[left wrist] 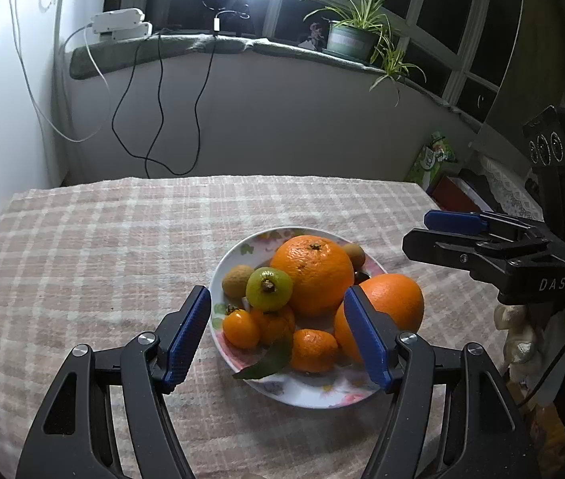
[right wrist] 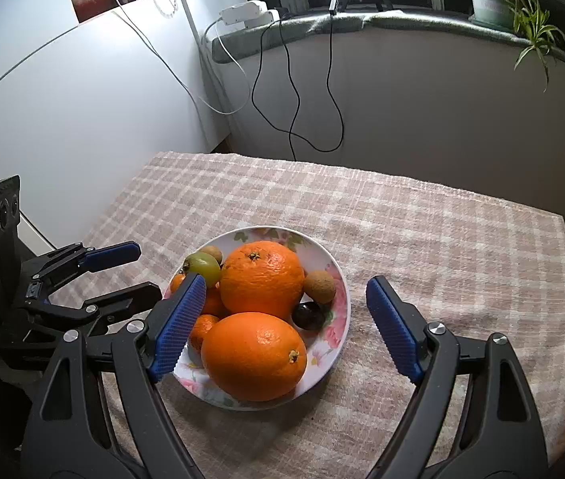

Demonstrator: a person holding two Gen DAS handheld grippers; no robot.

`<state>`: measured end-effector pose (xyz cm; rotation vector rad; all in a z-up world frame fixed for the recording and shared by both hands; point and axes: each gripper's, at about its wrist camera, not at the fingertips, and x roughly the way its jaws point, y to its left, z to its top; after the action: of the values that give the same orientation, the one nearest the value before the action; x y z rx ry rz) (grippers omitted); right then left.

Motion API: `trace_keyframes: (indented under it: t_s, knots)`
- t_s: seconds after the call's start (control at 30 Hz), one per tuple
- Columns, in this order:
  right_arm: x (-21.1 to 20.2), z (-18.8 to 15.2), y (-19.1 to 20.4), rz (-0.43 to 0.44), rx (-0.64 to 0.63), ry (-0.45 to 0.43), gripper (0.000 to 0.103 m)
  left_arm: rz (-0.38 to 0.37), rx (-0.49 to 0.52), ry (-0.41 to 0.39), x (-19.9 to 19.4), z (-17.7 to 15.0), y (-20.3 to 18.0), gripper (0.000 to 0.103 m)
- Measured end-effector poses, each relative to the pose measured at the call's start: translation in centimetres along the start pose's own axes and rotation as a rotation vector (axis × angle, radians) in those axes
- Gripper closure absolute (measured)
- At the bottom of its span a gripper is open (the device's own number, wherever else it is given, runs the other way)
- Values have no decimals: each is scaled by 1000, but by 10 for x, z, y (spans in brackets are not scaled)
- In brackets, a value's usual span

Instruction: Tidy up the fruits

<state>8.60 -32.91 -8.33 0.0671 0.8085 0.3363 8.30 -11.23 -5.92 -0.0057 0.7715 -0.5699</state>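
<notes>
Checked cloth [right wrist: 422, 239] covers the table, w/ a dark window behind. Left gripper [left wrist: 278, 335] is held spread, nothing pinched, just above the plate's near rim; right gripper [right wrist: 286, 323] is likewise spread and empty, approx. over the near orange [right wrist: 254, 355]. All fruit seen is piled on the floral plate [right wrist: 338, 311]: second orange [right wrist: 262, 279], small citrus, green fruit [left wrist: 269, 288]. Sorting is judged done or nearly so; nothing is seen left on the cloth.

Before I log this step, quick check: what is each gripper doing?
Left gripper: open, holding nothing, hovering over the plate of fruit.
Right gripper: open, holding nothing, straddling the near orange.
</notes>
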Motion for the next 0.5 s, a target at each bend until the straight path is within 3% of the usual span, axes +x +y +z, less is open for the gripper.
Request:
trace_keyframes:
  t_s: [0.5]
  knots:
    - [-34, -18, 10, -72, 10, -96, 5, 48, 11, -30, -21, -12, -11, 34]
